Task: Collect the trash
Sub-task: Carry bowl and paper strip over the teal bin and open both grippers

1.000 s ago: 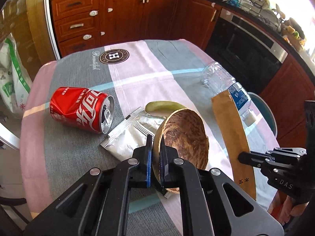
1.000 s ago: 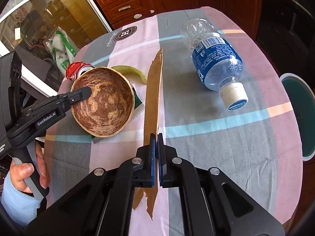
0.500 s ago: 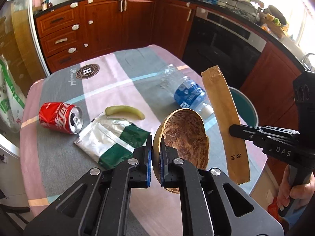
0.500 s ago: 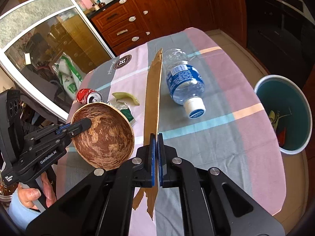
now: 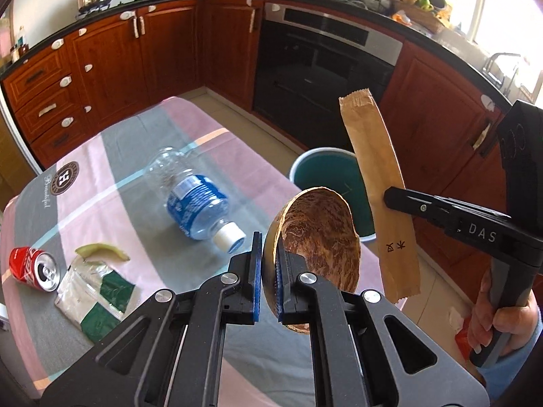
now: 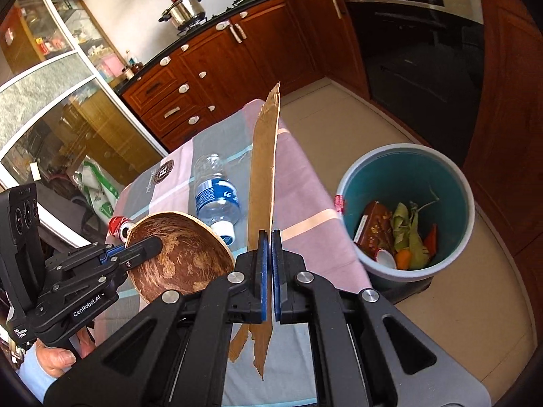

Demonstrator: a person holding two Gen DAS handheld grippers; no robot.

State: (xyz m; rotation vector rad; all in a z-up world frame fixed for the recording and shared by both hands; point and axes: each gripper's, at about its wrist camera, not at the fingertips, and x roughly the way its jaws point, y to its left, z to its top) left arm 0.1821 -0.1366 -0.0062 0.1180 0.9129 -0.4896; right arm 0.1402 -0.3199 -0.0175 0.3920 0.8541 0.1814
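Note:
My left gripper (image 5: 268, 247) is shut on the rim of a brown coconut shell half (image 5: 322, 237) and holds it in the air over the table's right edge; the shell also shows in the right wrist view (image 6: 183, 254). My right gripper (image 6: 269, 240) is shut on a long brown paper sleeve (image 6: 264, 169), held upright; it also shows in the left wrist view (image 5: 376, 183). A teal trash bin (image 6: 407, 159) with scraps inside stands on the floor right of the table. It is partly hidden behind the shell in the left wrist view (image 5: 319, 169).
On the striped tablecloth (image 5: 101, 169) lie a plastic water bottle (image 5: 193, 200), a red cola can (image 5: 30, 268), a green peel (image 5: 101, 251) and a silver-green foil packet (image 5: 91, 295). Wooden cabinets (image 5: 135, 51) and a black oven (image 5: 322, 68) stand behind.
Both grippers have risen and swung right toward the bin, carrying the shell and the paper sleeve off the table. The bin is now in fuller view.

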